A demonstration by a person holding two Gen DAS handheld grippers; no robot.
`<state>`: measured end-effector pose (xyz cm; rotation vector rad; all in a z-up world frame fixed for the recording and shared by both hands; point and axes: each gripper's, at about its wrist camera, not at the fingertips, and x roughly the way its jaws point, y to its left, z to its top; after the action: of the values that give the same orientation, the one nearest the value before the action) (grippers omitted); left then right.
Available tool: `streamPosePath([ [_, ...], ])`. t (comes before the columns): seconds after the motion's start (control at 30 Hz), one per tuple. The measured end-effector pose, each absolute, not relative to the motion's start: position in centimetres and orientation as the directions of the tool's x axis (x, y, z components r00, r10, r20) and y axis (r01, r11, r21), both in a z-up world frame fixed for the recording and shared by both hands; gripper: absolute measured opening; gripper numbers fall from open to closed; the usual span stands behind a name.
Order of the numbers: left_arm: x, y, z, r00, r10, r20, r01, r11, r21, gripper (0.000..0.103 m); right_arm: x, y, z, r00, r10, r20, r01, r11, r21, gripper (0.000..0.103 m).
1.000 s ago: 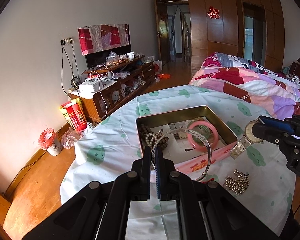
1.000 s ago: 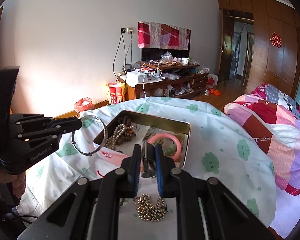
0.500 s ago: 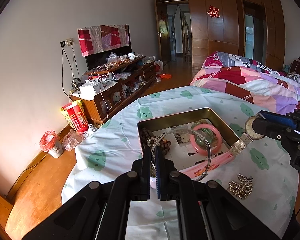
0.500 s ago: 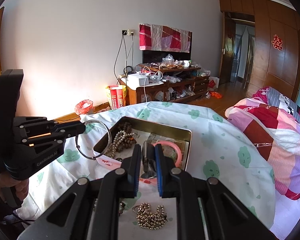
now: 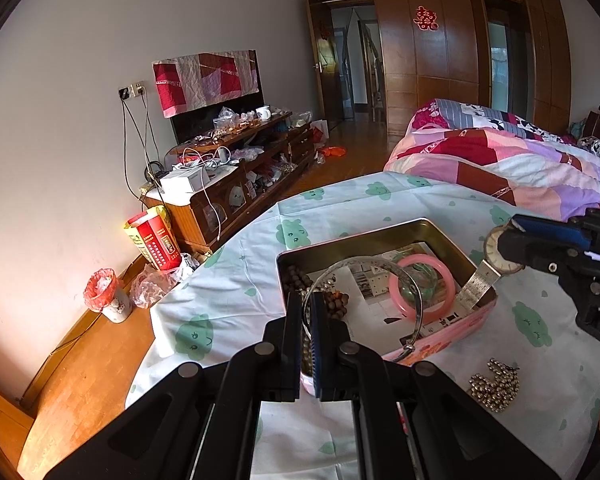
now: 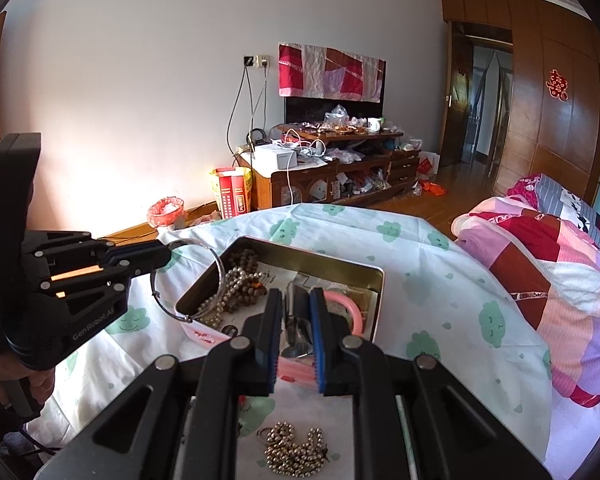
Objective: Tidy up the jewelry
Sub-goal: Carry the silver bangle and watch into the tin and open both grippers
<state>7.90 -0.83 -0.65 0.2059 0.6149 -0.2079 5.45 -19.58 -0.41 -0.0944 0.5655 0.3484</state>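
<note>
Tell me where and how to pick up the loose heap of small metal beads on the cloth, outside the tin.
Grip the heap of small metal beads across its bunched middle, coming straight down from above. It lies flat and slack on the cloud-print cloth, near the rectangular tin, so no edge offers a side hold. Both grippers are full, so free one first.

text: "GenRobot.AI" | on: left gripper (image 6: 168, 255) body | other print: illegible
</note>
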Motion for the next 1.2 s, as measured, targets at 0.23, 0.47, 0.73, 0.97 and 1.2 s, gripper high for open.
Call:
streamPosePath([
  [0.23,9.1,-1.2,-1.1,0.795,-0.119,-0.594,0.247,0.959,0.139,0.003,7.2,-19.5,-0.3,0.788,0.288,-0.544,-0.343,0.939,0.000,0.016],
  [0.47,10.9,-1.5,-2.2,0.780,-0.108,-0.616,0.245,0.959,0.143,0.003,8.9,-19.0,-1.0,0.781,0.284,-0.556,-0.341,0.940,0.003,0.016],
  [0.73,12.0,-1.6,-3.2,0.767,-0.095,-0.635,0.245,0.958,0.153,0.003,10.5,-18.4,-2.2,0.762,0.283,-0.583,-0.342,0.940,0.010,0.016],
  [0.97,12.8,-1.9,-3.7,0.761,-0.086,-0.643,0.248,0.955,0.165,0.003,11.8,-18.3,-3.3,0.747,0.277,-0.604,-0.331,0.943,0.023,0.016],
  [1.2,13.3,-1.9,-4.2,0.758,-0.091,-0.646,0.249,0.955,0.158,0.007,12.8,-18.2,-4.2,0.730,0.275,-0.625,-0.331,0.943,0.029,0.016],
])
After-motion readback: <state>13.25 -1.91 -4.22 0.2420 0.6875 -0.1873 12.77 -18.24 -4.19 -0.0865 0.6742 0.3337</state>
